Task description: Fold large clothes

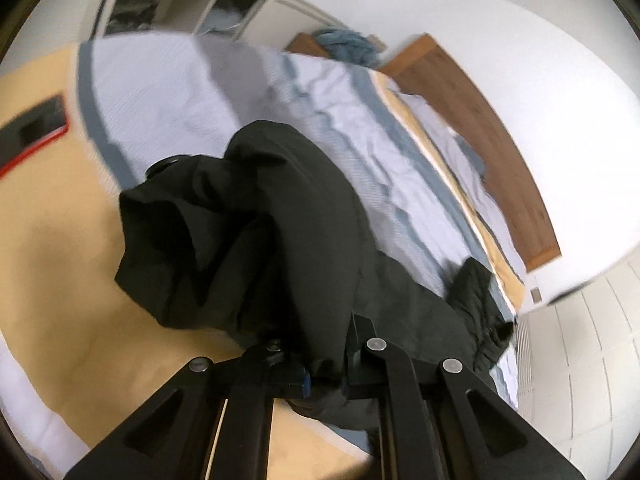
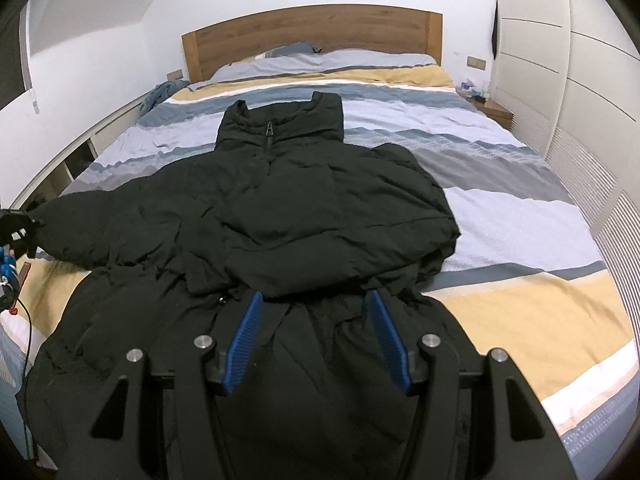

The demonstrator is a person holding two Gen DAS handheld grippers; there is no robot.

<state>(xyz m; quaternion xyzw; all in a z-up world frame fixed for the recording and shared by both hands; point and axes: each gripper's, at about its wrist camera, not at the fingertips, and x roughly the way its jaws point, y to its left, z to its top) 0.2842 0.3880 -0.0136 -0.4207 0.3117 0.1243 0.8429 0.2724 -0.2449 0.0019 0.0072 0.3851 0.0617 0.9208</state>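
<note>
Left wrist view, blurred by motion: the left gripper (image 1: 320, 364) is clamped on a bunched fold of a black puffer jacket (image 1: 256, 224), the cloth rising between its closed jaws and ballooning over the fingers so that the pads are mostly hidden; the fold appears to be a sleeve end, though the blur leaves that uncertain. Beneath it lies a striped duvet (image 1: 168, 92) in pale lilac, grey-blue and yellow, with the wooden headboard (image 1: 492, 128) running along the white wall. Right wrist view: the jacket (image 2: 320, 208) is spread front-up across the middle of the bed, collar and zip toward the headboard (image 2: 312, 36), one sleeve folded over the chest and the other stretched out to the picture's left edge, where the left gripper (image 2: 18, 232) holds its end. The right gripper (image 2: 316, 312) hovers over the jacket's lower half, its blue-padded fingers (image 2: 244, 344) standing apart with nothing pinched between them. White cabinet fronts (image 2: 560, 72) line the wall beside the bed.
</note>
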